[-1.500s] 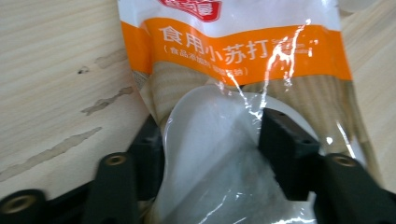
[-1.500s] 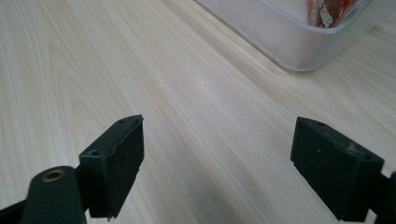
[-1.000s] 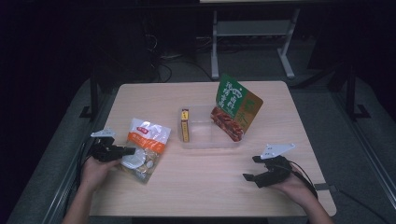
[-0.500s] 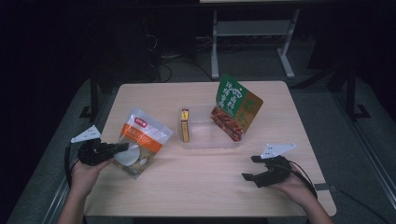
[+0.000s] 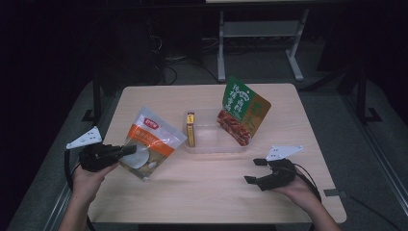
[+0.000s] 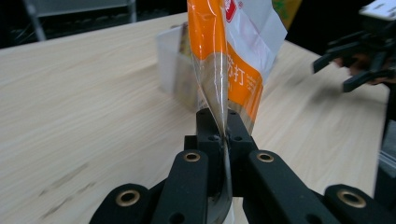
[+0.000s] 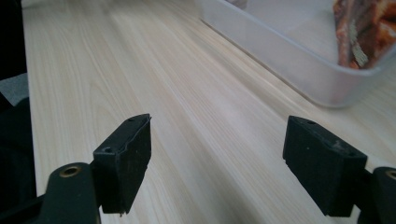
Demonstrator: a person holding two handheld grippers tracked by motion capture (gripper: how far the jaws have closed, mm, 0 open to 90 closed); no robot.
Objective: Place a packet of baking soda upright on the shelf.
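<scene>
My left gripper (image 5: 129, 150) is shut on the lower edge of an orange and white snack bag (image 5: 150, 142), which is lifted and tilted above the table's left side. In the left gripper view the bag (image 6: 232, 60) rises from between the closed jaws. A clear plastic tray (image 5: 214, 136) at the table's middle holds a narrow yellow box (image 5: 191, 128) at its left end and a green and red snack bag (image 5: 244, 110) leaning at its right end. My right gripper (image 5: 254, 170) rests open on the table at the front right, nothing between its fingers (image 7: 125, 161).
The light wooden table (image 5: 207, 192) has bare surface in front of the tray and between the two hands. A metal stand (image 5: 260, 33) and cables lie on the dark floor beyond the far edge. The tray's wall (image 7: 280, 65) is just ahead of the right gripper.
My left gripper has lifted the orange bag off the table and drawn it left and up, so it now hangs tilted. The right gripper has stayed in place.
</scene>
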